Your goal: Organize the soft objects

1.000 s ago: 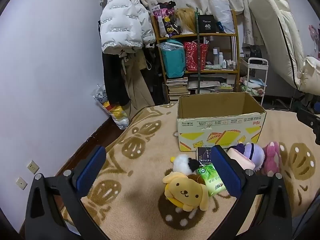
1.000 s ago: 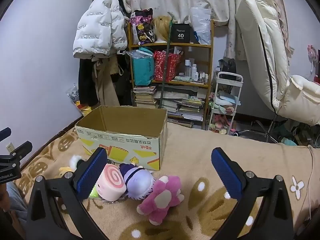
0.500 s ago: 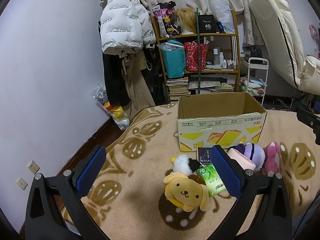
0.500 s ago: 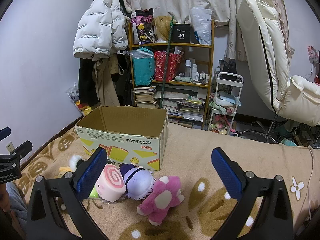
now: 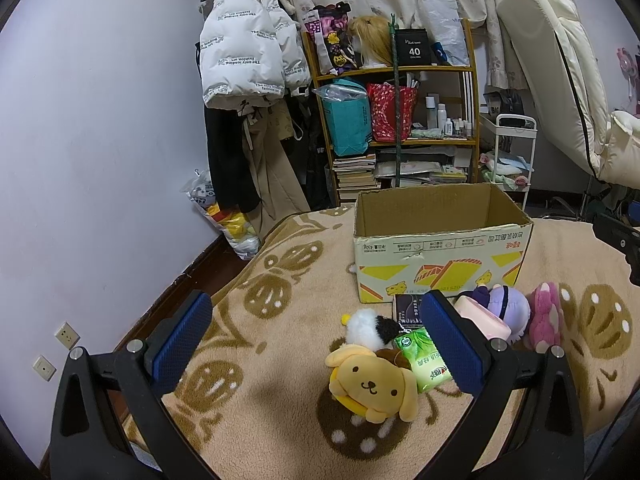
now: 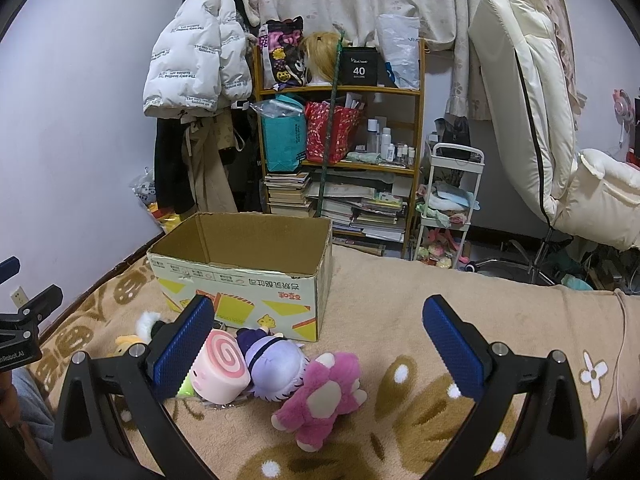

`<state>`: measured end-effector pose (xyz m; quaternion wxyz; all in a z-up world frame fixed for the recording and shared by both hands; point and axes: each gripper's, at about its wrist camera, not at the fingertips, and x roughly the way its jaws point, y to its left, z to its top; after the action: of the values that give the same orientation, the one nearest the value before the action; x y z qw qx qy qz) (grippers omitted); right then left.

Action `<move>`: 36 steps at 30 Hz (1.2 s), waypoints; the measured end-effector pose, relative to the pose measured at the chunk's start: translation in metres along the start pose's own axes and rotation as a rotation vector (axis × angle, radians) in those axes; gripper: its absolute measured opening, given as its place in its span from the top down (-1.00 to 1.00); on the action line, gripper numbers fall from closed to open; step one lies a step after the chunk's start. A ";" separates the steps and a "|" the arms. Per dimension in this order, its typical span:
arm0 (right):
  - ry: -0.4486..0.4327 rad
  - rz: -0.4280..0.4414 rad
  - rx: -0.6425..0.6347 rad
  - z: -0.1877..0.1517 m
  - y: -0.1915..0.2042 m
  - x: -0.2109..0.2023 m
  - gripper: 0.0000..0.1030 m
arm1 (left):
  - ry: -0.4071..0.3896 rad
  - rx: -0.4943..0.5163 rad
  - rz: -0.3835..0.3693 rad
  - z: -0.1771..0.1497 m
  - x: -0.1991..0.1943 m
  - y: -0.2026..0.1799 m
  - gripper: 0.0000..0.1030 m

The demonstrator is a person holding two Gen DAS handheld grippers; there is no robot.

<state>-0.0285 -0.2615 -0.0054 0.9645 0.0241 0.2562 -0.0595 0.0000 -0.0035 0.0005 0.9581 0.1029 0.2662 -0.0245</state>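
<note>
A patterned beige blanket (image 5: 280,360) is spread under everything, with an open cardboard box (image 5: 440,248) set on it at about 1 o'clock in the left wrist view and at 11 o'clock in the right wrist view; no contents can be made out inside the box from these angles. A wooden shelf (image 6: 340,140) packed with bags and books is seen against the far wall at 12 o'clock, a white puffer jacket (image 5: 240,52) is hung at 11 o'clock, and a cream recliner (image 6: 532,120) is seen at 2 o'clock. The soft toys are lined up on the blanket just in front of the box. A pink plush (image 6: 320,392) is laid at the row's right end, touching a purple plush (image 6: 276,364), which is pressed against a pink swirl-roll plush (image 6: 220,368). A yellow dog plush (image 5: 372,384) is placed at 6 o'clock in the left view, with a white-and-black plush (image 5: 368,328) just behind it and a green tissue pack (image 5: 424,360) beside it. A small dark packet (image 5: 406,308) is seen against the box front. The left gripper (image 5: 316,344) is held wide apart with nothing between its pads, above the yellow dog. The right gripper (image 6: 316,348) is likewise spread wide and empty, above the purple and pink plushes.
</note>
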 end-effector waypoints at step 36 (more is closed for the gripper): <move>0.002 0.000 0.003 0.000 0.000 0.000 -1.00 | -0.008 0.002 0.005 0.001 -0.003 -0.001 -0.99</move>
<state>-0.0282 -0.2618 -0.0058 0.9642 0.0254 0.2571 -0.0599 -0.0023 -0.0050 0.0025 0.9591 0.1042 0.2622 -0.0228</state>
